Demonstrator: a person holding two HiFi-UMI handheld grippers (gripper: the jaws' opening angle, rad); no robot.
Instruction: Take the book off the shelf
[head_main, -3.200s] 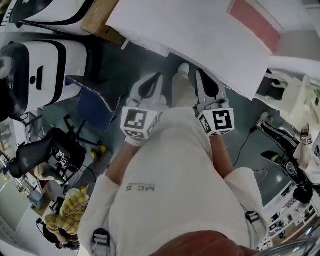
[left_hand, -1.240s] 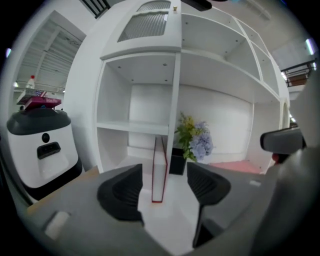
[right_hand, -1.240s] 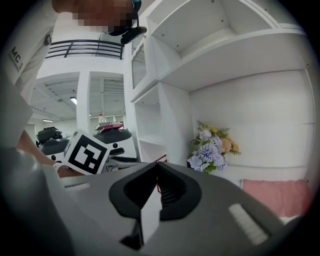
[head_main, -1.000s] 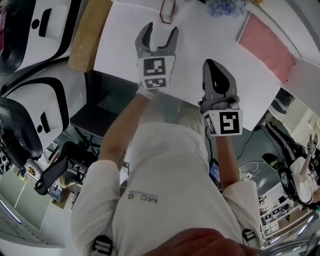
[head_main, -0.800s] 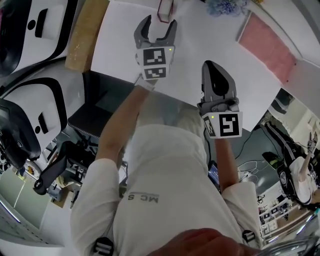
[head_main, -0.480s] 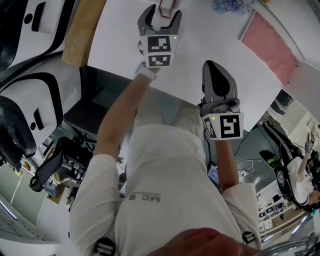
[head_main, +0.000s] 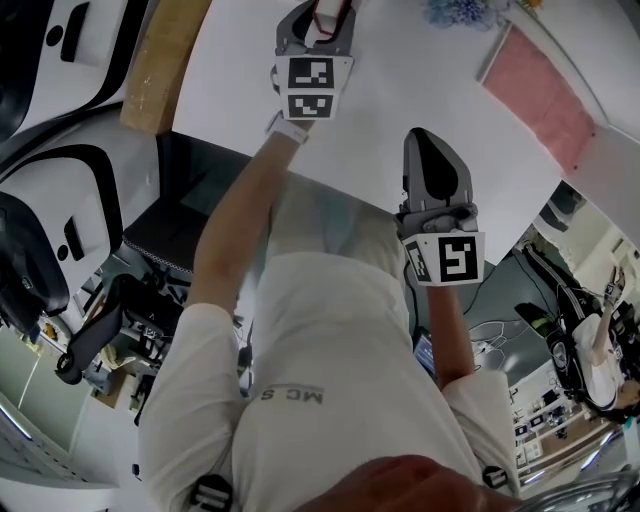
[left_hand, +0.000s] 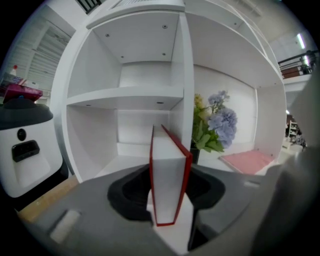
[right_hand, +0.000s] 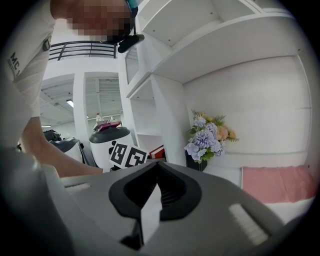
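A book (left_hand: 170, 175) with red covers and white pages stands upright on the white shelf (left_hand: 125, 95), just left of the vertical divider. My left gripper (left_hand: 169, 212) reaches up to it, and its jaws are closing with the book between them. A thin white gap still shows on the book's right side. In the head view the left gripper (head_main: 322, 14) is at the top edge around the book (head_main: 332, 16). My right gripper (head_main: 431, 140) hangs lower over the white shelf board (head_main: 400, 90), shut and empty; in its own view the right gripper (right_hand: 157, 167) points along the shelf.
A vase of purple flowers (left_hand: 216, 125) stands right of the divider, with a pink mat (left_hand: 247, 160) beyond it. The same pink mat (head_main: 535, 65) lies at the upper right. A wooden board (head_main: 160, 60) and white machines (head_main: 60, 200) are to the left.
My left arm has stretched up and forward until its jaws straddle the book, and they have narrowed around it. The right gripper has stayed nearly still.
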